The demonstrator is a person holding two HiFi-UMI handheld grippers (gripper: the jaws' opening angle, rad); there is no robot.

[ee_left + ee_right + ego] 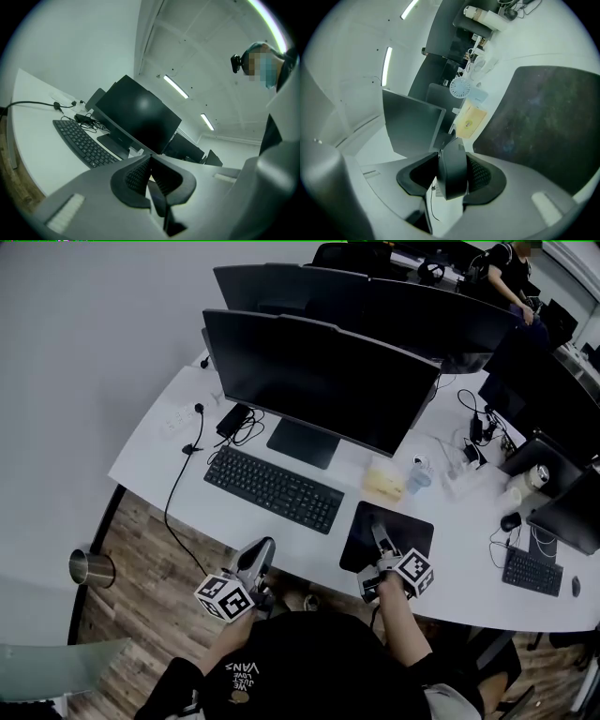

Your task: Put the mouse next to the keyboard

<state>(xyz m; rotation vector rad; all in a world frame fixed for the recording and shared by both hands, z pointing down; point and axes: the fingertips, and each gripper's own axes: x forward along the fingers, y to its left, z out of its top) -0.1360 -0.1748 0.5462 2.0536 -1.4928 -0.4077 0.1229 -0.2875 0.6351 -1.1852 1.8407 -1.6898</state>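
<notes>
White and smooth, the curved tabletop (169, 451) carries a wide black curved monitor (319, 381). In front of it lies a flat black keyboard (274, 488), with a dark matte mouse pad (412, 526) just to its right. A shiny metal bin (91, 567) stands on the wood floor; its contents are unclear. The left tool (149, 173) hovers by the front edge, ribbed jaws together and empty. The right tool (451, 161) is clamped on the rounded black mouse (452, 180), over the pad.

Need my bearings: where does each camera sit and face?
Head view: on the head, steeply down at desk; left tool, right tool, torso show.
Left gripper view: on left tool, toward keyboard; shut jaws show.
Right gripper view: on right tool, over mouse pad; jaws gripping mouse.
Shared: keyboard, in head and left gripper views.
</notes>
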